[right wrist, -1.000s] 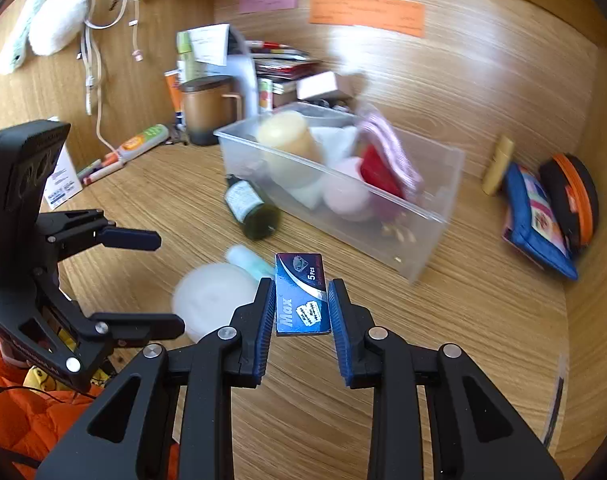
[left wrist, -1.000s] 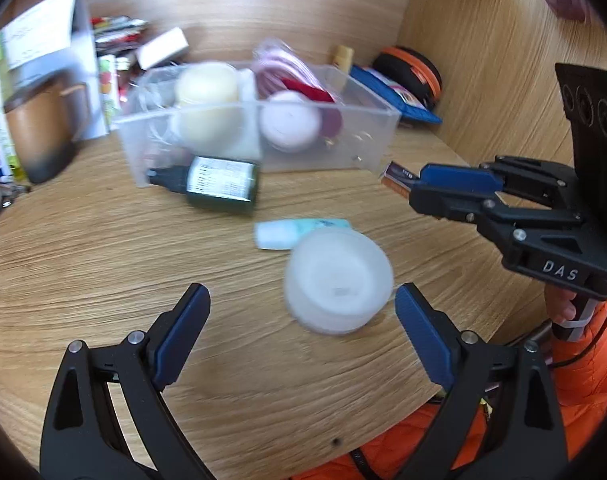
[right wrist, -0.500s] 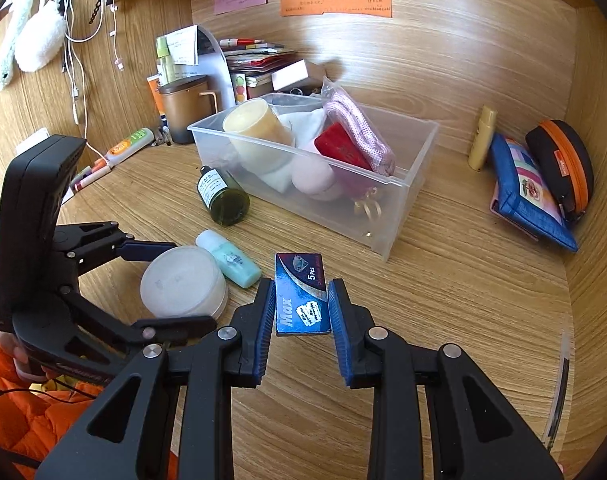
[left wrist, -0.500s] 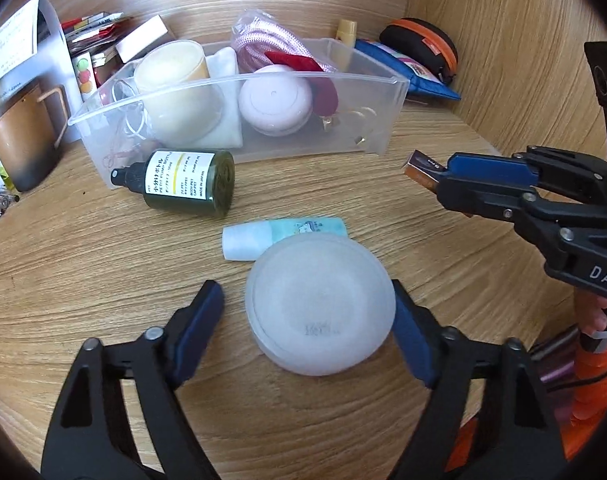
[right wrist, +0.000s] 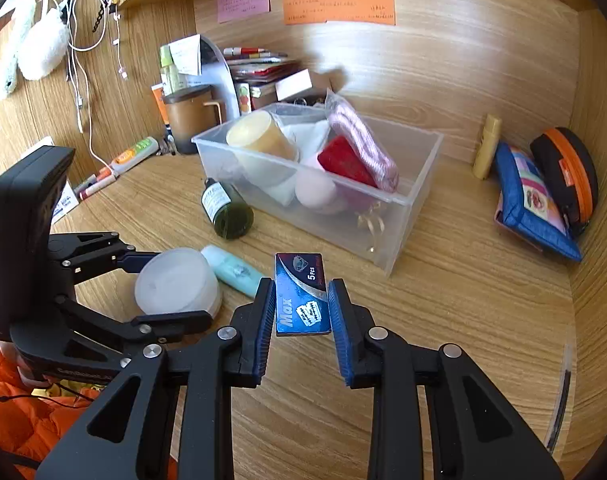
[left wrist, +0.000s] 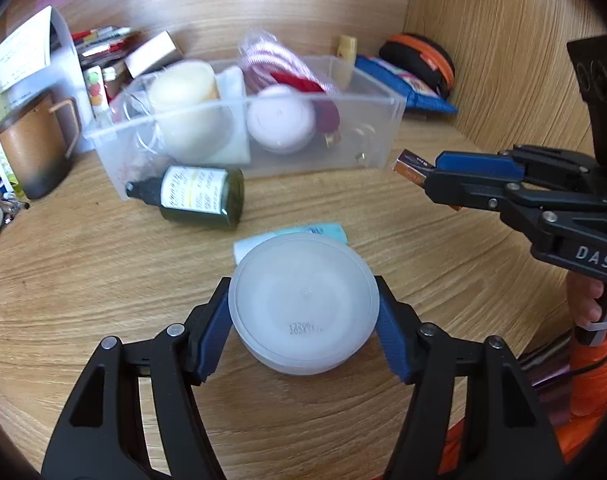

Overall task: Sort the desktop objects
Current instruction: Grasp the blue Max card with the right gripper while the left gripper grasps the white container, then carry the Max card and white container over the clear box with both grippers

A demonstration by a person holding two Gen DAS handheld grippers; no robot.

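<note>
left gripper (left wrist: 303,316) jaws closing around white tub (left wrist: 303,300), earlier apart

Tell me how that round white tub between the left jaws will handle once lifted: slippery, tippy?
The round white tub looks like smooth plastic, so it may slip as the closing left gripper pinches its curved wall. Being squat and wide, it probably won't tip. It seems rigid; weight unclear.

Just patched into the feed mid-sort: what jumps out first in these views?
The left gripper is closing around a white tub on the desk, right before its camera, fingers at its sides. The right gripper holds a blue box clear of the desk, short of the half-filled clear bin further back.
</note>
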